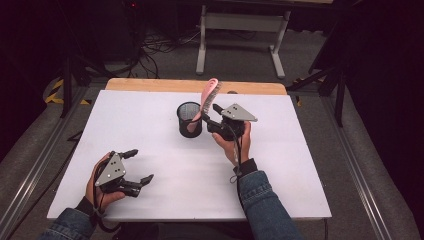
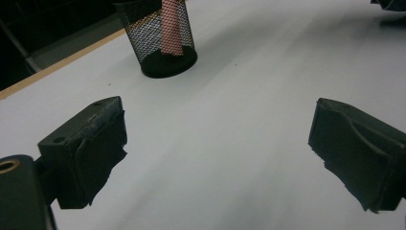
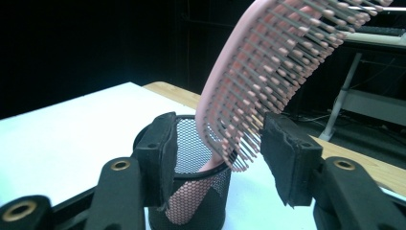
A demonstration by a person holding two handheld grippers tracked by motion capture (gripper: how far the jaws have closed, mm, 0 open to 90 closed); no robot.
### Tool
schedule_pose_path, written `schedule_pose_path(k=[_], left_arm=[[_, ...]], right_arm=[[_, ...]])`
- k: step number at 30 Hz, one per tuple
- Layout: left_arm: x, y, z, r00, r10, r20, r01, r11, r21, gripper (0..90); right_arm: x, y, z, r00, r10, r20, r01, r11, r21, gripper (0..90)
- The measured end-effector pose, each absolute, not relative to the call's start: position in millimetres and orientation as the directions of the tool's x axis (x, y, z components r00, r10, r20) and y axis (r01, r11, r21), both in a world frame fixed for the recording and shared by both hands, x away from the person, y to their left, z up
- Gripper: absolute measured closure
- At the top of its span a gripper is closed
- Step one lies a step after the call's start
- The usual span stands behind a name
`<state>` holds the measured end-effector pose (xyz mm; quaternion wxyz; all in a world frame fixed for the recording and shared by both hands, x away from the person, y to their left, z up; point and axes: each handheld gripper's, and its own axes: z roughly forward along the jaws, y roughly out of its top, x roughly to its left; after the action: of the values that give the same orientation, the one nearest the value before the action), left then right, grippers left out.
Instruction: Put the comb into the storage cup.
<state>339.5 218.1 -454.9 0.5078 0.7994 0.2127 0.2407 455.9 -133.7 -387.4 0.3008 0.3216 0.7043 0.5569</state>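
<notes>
Hairbrush (image 1: 208, 96) standing handle-down in the mesh cup (image 1: 189, 119), centre of the high view, its long axis leaning up and right. Right gripper (image 3: 215, 143), the nearer, straddles the bristled head, jaws apart and clear of it. Left gripper (image 1: 137, 166), lower left, gapes empty.

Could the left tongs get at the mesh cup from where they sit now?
Probably yes. The left tongs stand open over bare table, nothing lying between them and the mesh cup. But the right tongs crowd its far side, open around the pink brush standing in it.
</notes>
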Motion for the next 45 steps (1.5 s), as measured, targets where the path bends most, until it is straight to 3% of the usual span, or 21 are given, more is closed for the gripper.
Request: schedule_pose_path(k=[32,45], left_arm=[[338.4,217.2,-453.4,0.799,0.573,0.182,0.081,-0.402,0.912,6.8],[338.4,218.1,-453.0,0.797,0.577,0.179,0.084,-0.399,0.913,6.3]], right_arm=[[435.6,-146.2,-371.2,-0.633,0.761,-0.144,0.048,0.224,0.973,34.8],[429.1,-143.0,-368.8,-0.626,0.759,-0.18,0.035,0.258,0.965,22.0]])
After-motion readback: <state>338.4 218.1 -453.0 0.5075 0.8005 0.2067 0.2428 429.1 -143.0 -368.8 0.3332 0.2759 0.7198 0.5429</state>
